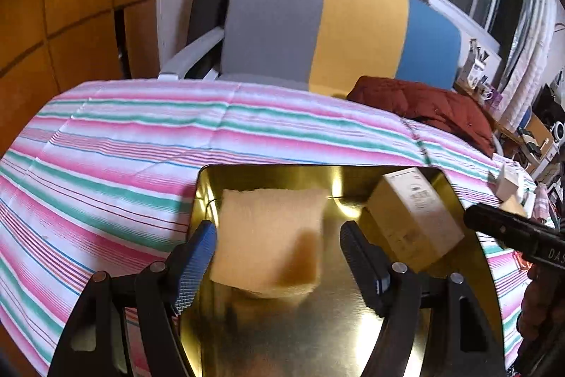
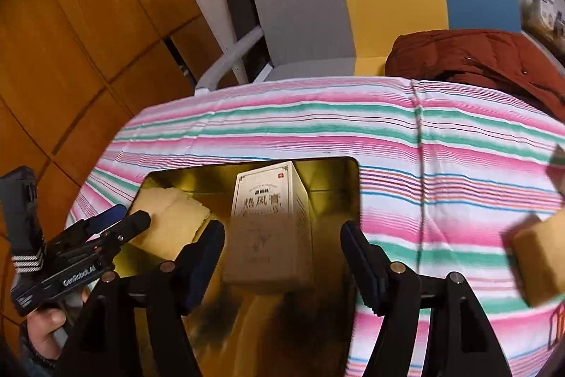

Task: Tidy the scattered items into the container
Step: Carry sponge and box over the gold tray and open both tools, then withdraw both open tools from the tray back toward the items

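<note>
The left gripper [image 1: 277, 241] is hovering over the gold tin [image 1: 317, 324], its fingers standing wide with the yellow sponge [image 1: 268, 235] lying loose between them inside the tin. The right gripper [image 2: 282, 246] is also hanging over the tin, fingers spread wide on either side of the cream box [image 2: 272, 228], with gaps showing on both sides. The tin is sitting on the striped tabletop [image 2: 441, 165]. Another sponge [image 2: 536, 253] is lying on the cloth off to the right.

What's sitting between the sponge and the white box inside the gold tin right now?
Nothing: only bare gold floor of the tin separates the sponge from the white box, clearest in the left wrist view.
</note>
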A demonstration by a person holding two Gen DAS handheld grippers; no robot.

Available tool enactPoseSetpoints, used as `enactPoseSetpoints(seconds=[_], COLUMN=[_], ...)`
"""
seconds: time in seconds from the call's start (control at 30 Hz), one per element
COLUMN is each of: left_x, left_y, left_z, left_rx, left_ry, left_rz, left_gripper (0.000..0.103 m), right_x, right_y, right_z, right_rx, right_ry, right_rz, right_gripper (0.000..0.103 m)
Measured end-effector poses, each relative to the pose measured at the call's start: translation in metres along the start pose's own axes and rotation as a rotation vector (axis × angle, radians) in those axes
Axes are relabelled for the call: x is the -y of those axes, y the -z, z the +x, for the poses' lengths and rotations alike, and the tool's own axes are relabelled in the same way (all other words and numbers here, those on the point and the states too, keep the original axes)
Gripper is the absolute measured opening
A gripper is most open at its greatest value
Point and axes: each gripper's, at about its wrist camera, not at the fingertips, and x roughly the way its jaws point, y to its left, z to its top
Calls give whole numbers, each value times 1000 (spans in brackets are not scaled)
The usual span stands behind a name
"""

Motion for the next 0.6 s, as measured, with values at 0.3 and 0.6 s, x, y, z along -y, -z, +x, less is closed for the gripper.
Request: enactPoseSetpoints(seconds=[0.3,0.6], left_x=[76,177], left_y=[25,61], left_z=[-43,-66], left_rx=[59,26], left_ry=[164,397], left_rz=[100,261], left_gripper=[74,75], right_x=[43,114], right_y=[45,97], right_z=[-62,-109], right_rx=[95,130], right_ry=[43,123], right_rz=[48,186], right_gripper=[81,87])
